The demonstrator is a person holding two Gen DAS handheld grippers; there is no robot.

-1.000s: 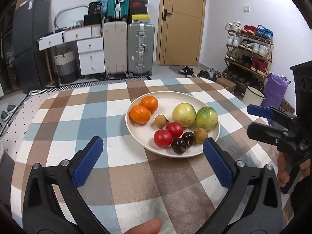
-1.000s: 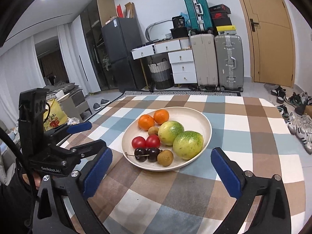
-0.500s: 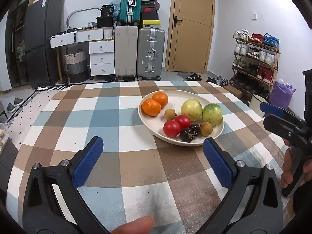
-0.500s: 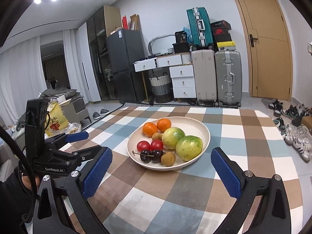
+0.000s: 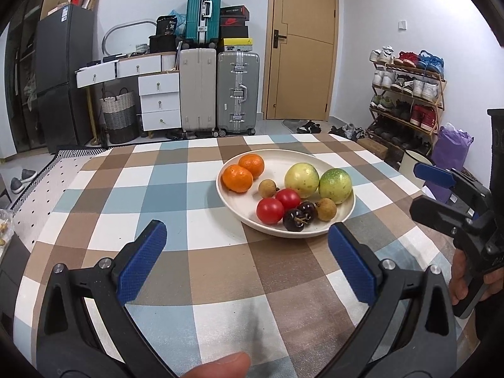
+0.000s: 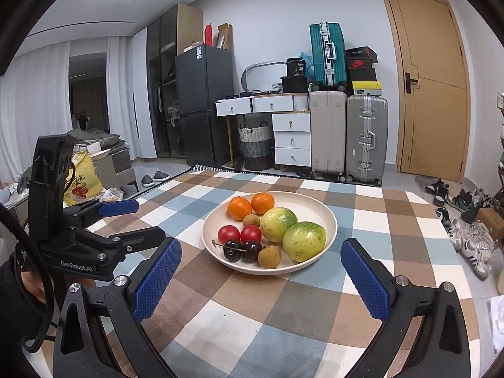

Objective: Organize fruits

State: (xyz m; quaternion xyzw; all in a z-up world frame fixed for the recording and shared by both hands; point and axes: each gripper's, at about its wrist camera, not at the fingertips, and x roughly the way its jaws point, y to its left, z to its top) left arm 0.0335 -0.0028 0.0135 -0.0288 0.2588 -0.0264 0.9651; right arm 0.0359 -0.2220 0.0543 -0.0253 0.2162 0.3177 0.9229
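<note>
Over the near edge of the checked tablecloth (image 5: 195, 271), both grippers hang in the air with nothing in them. From its own camera the left gripper (image 5: 249, 261) has its blue pads spread wide, pointing across the cloth toward the plate (image 5: 340, 220), which sits a bit right of its centre line. A fingertip (image 5: 220, 367) pokes into the bottom of that view. The right gripper (image 6: 261, 274) is just as wide open, lined up almost straight on the plate from the other side. Each one shows up in the other's camera, off to the side, gripped from below by a hand (image 5: 466, 280), level with the table and well short of the dish.

All the fruit is on the cream plate: two oranges (image 5: 242, 171) touching at the far left, two big green-yellow round fruits (image 5: 318, 179) side by side on the right (passion fruit maybe, hard to tell at this size), two red tomatoes (image 5: 278, 204) in the middle, a pair of dark cherries (image 5: 299, 215) at the near rim, and two small brown longan-looking ones, one beside the oranges and one by the cherries.

Room behind: suitcases (image 5: 217, 91) stacked against the wall, a white drawer unit (image 5: 157, 97), a dark fridge (image 5: 63, 88), a wooden door (image 5: 302, 47), and a shoe rack (image 5: 406, 94) on the right.
</note>
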